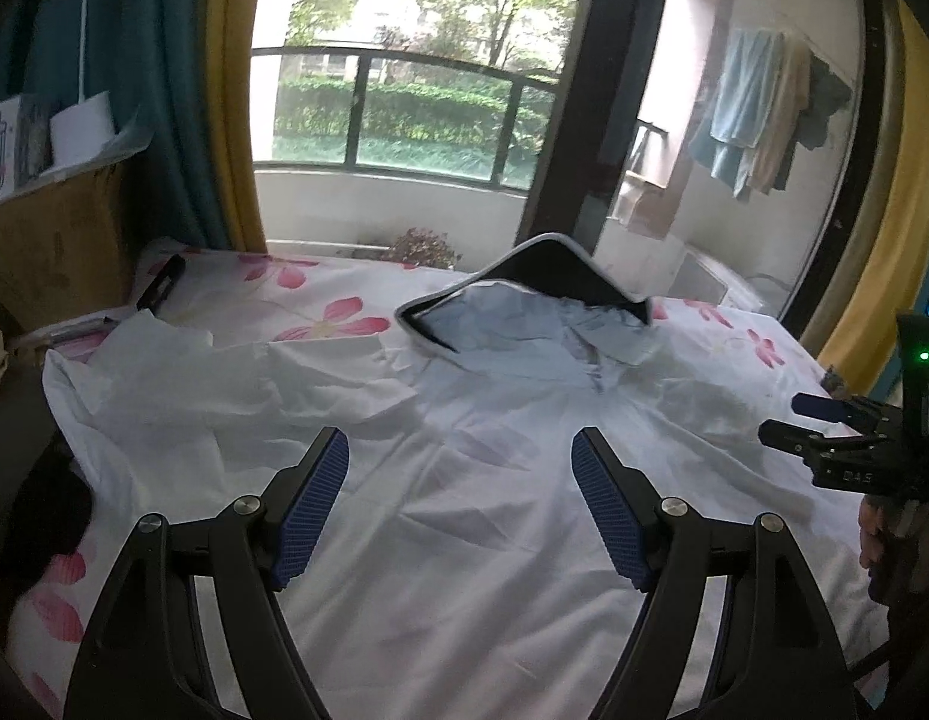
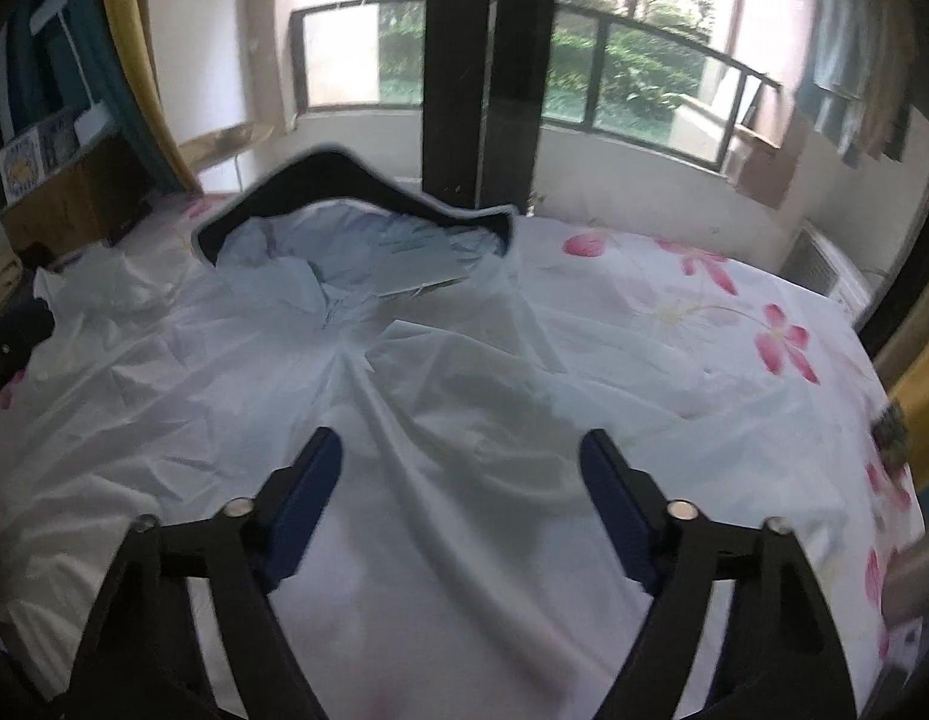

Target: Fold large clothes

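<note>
The white jacket [image 1: 476, 480] lies spread flat on the flowered bed [image 2: 734, 324], its long axis running away from both grippers toward the window, with the dark-lined hood [image 1: 542, 276] propped up at the far end. The left gripper [image 1: 461, 450] and right gripper [image 2: 461, 450] both hang wide apart and empty above the near half of the body. The right one hovers nearer the right-hand edge, so that side seems its likely grab.
</note>
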Demonstrator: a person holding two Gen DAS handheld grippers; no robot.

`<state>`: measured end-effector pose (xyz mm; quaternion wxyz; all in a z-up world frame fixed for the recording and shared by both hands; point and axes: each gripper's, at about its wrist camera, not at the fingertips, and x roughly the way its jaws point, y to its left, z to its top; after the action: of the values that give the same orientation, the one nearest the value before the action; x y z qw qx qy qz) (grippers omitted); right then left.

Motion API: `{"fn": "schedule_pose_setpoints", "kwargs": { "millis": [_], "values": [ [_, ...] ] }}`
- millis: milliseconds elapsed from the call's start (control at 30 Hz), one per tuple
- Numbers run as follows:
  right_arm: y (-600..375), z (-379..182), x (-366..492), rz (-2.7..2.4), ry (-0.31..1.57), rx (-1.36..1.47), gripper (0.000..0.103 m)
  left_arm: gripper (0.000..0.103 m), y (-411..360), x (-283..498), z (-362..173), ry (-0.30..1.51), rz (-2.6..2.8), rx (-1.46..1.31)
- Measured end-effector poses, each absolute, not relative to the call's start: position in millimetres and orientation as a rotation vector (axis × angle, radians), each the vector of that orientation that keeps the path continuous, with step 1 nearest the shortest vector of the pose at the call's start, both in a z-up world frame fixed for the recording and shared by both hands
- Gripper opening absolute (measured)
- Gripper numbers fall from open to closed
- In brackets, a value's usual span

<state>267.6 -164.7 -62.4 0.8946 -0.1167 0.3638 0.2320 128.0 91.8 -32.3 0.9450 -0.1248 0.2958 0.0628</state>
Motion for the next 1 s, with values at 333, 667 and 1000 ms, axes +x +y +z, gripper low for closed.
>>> {"fn": "schedule_pose_setpoints", "kwargs": {
  "millis": [333,667,1000],
  "values": [
    [-125,-100,313,0.519,0.841,-0.352,0.054,0.08,113,144,-49,0.644,0.147,-0.294],
    [-129,-69,313,0.574,0.749,-0.324,0.006,0.08,112,144,-54,0.661,0.129,-0.299],
    [-94,-10,275,0.921,0.637,-0.33,0.006,0.08,112,128,-46,0.631,0.126,-0.288]
  ]
}}
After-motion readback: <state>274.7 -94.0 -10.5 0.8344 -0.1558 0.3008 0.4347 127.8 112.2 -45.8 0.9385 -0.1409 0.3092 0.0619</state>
